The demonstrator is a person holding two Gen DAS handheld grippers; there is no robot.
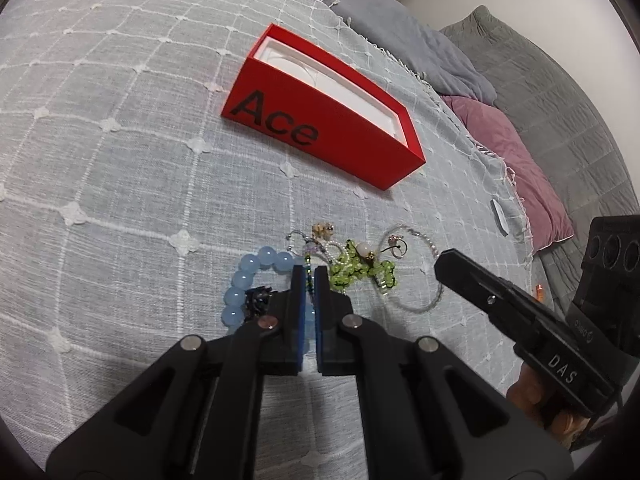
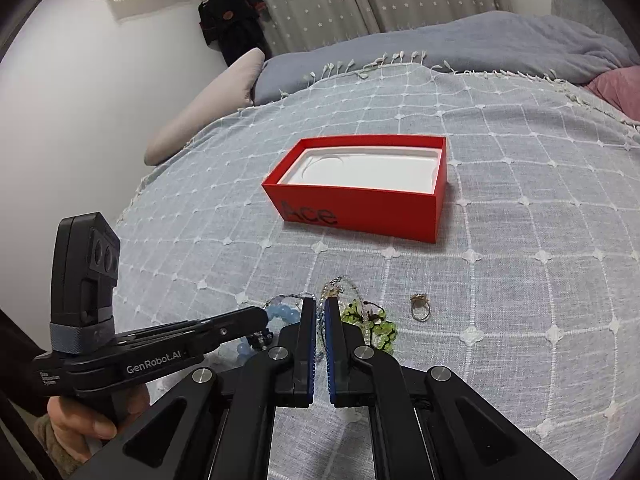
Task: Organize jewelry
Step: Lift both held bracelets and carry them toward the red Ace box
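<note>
An open red box [image 1: 320, 136] [image 2: 360, 212] printed "Ace", with a white insert, lies on the checked bedspread beyond a small heap of jewelry. The heap holds a pale blue bead bracelet [image 1: 244, 280] [image 2: 284, 314], a green beaded piece [image 1: 360, 272] [image 2: 376, 324], a clear bead bracelet [image 1: 420, 306] and a small ring [image 2: 420, 308]. My left gripper [image 1: 308, 276] [image 2: 262, 316] is shut, tips over the blue bracelet, a thin green-dark strand showing in its slit. My right gripper [image 2: 320, 304] [image 1: 440, 260] is shut over the clear bracelet. Whether either pinches a strand is unclear.
A pink pillow [image 1: 520, 160] and a grey quilt [image 1: 540, 80] lie beyond the bedspread's fringed edge on the right. A small white object [image 1: 500, 216] rests near that edge. A grey pillow [image 2: 208, 100] lies at the far left. A hand [image 2: 80, 420] grips the left tool.
</note>
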